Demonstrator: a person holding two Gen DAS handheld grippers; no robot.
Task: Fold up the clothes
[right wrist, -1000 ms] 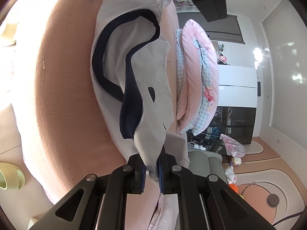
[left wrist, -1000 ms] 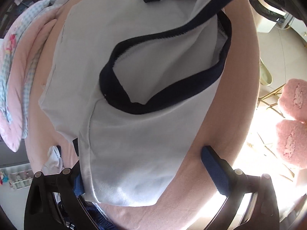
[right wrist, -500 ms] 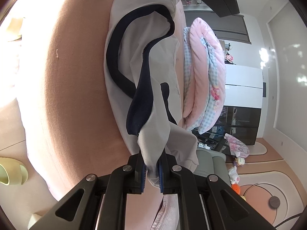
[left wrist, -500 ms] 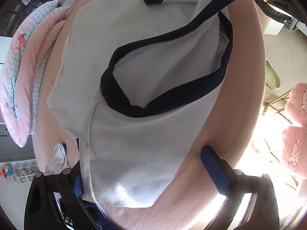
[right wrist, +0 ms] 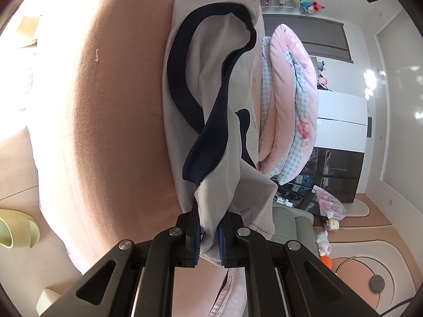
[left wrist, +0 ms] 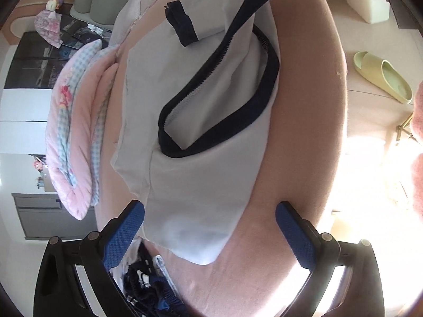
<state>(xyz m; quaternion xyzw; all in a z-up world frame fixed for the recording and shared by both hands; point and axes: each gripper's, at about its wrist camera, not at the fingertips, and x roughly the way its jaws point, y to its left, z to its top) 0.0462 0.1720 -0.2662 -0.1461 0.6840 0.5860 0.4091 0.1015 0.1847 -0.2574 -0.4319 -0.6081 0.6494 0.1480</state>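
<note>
**White shirt spread on the pink bed, one corner pinched**

Where the bed [left wrist: 304, 137] curves away in soft, short-napped pink, a white shirt [left wrist: 195, 185] lies across it, smooth thin cloth with a few shallow creases. Its collar [left wrist: 219, 132] is a dark navy rib band, standing open in a long loop with a stitched, toothed inner edge. A short sleeve with a navy cuff [left wrist: 183, 30] lies folded over near the far end.

The left gripper [left wrist: 210, 227] hangs over the near hem, its jaws wide and closing, the shirt's corner below and between them but not pressed by either blue, knurled pad [left wrist: 124, 235].

The right gripper [right wrist: 208, 240] has its jaws nearly together, clamped on a bunched fold of the shirt's white fabric, which rises from the pads in a taut ridge with the navy band twisting along it.

Beside the shirt sits a rolled quilt [left wrist: 71, 137], puffy pink with blue gingham lining. A pale green slipper [left wrist: 383, 78], moulded and rounded, lies on the floor
</note>
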